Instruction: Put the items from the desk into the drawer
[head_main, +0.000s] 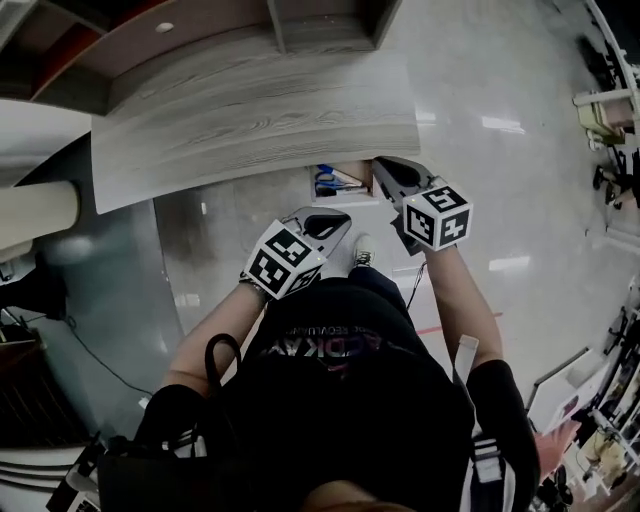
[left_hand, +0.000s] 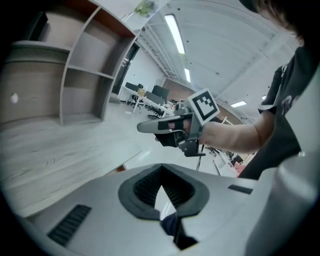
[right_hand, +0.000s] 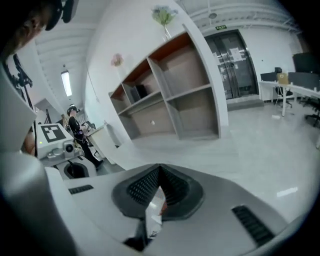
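Observation:
The wood-grain desk top (head_main: 250, 120) lies bare in the head view. Under its front edge the drawer (head_main: 352, 198) stands pulled out, with a blue item (head_main: 325, 181) inside. My right gripper (head_main: 395, 175) hovers just above the drawer's right side; in the right gripper view its jaws (right_hand: 160, 172) are shut tip to tip, and only a pale sliver of what lies below shows through the gap. My left gripper (head_main: 322, 222) hangs lower left of the drawer, over the floor. Its jaws (left_hand: 161, 170) are shut too, with nothing held. The right gripper (left_hand: 145, 127) shows ahead in the left gripper view.
An open shelf unit (head_main: 300, 20) stands behind the desk and also shows as shelves (right_hand: 170, 95) in the right gripper view. A pale round column (head_main: 35, 210) and dark cables sit at the left. Glossy floor (head_main: 500, 150) spreads to the right. My shoe (head_main: 363, 255) is below the drawer.

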